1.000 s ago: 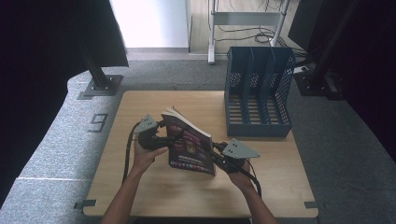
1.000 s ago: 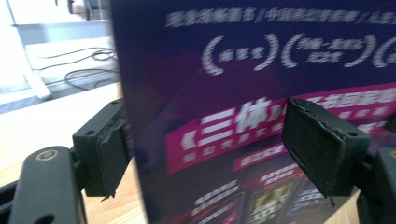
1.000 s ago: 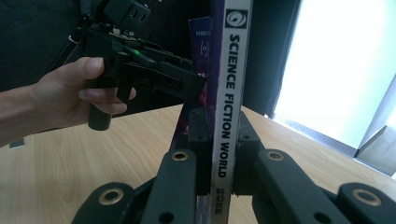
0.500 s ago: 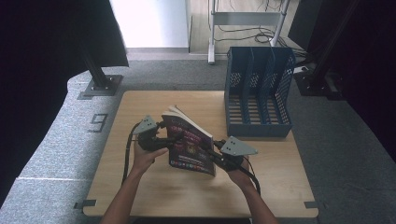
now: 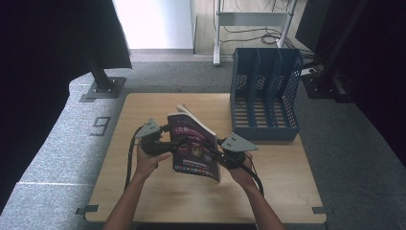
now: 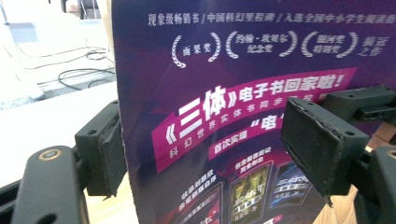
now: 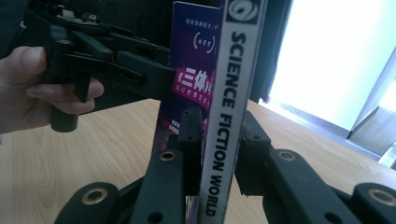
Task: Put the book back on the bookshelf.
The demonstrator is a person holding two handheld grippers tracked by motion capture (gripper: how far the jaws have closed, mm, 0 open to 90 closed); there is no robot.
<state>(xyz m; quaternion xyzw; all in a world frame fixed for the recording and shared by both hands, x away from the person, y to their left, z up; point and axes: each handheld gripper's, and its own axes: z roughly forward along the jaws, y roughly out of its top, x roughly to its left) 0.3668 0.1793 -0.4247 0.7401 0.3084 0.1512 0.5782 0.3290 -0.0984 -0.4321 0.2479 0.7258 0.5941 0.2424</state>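
A paperback book (image 5: 194,146) with a purple cover stands upright above the wooden table (image 5: 153,201), between both grippers. My right gripper (image 7: 219,140) is shut on its lower part, one pad on each side of the white spine reading "SCIENCE FICTION WORLD" (image 7: 231,93); its jaws have just opened a little, with the book still between them. My left gripper (image 6: 212,144) stands open and wide. Its left pad sits behind the cover's edge and its right pad in front of the cover (image 6: 233,93). From above, the left gripper (image 5: 184,141) meets the book from the left and the right gripper (image 5: 215,146) from the right.
A blue slotted file rack (image 5: 265,105) stands at the table's far right, close behind the book. A person's hand (image 7: 28,84) grips the left gripper's handle. Grey carpet and black stand feet surround the table.
The right gripper has edged slightly up and to the left with the book. The left gripper has stayed put.
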